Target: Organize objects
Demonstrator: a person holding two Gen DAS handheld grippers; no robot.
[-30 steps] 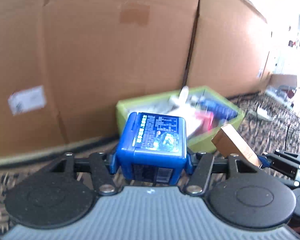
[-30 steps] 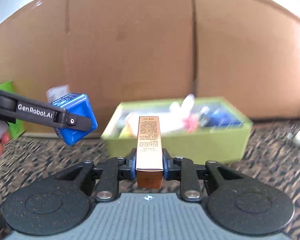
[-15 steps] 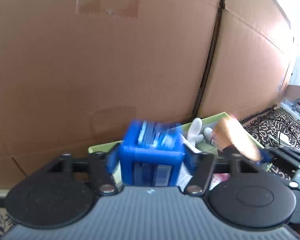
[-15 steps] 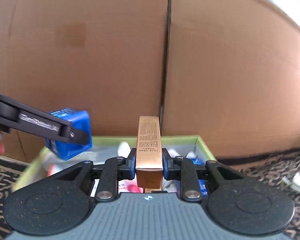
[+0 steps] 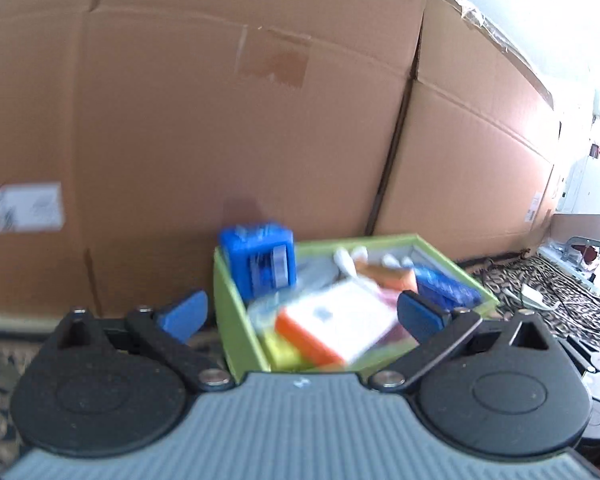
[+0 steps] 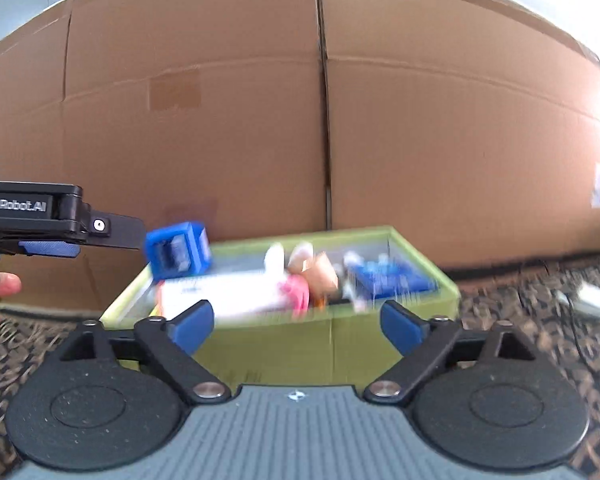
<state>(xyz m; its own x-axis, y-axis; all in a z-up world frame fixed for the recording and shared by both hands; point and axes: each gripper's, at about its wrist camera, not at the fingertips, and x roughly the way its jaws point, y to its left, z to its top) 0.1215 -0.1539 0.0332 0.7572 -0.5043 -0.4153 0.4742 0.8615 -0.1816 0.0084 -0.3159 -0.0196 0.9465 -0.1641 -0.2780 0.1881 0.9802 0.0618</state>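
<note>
Both tongs, left (image 5: 300, 314) and right (image 6: 296, 322), have just been opening, now spread and empty. Blue plastic cube (image 6: 178, 249) sits blurred at the green cardboard tray's (image 6: 340, 340) far-left corner; copper-coloured slim box (image 6: 320, 274) among clutter inside. Risk: cube tips over the rim, likely unsettled.

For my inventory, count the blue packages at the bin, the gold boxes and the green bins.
Blue: 2, cube and pack
Gold: 1, box
Green: 1, bin
Total: 4
</note>
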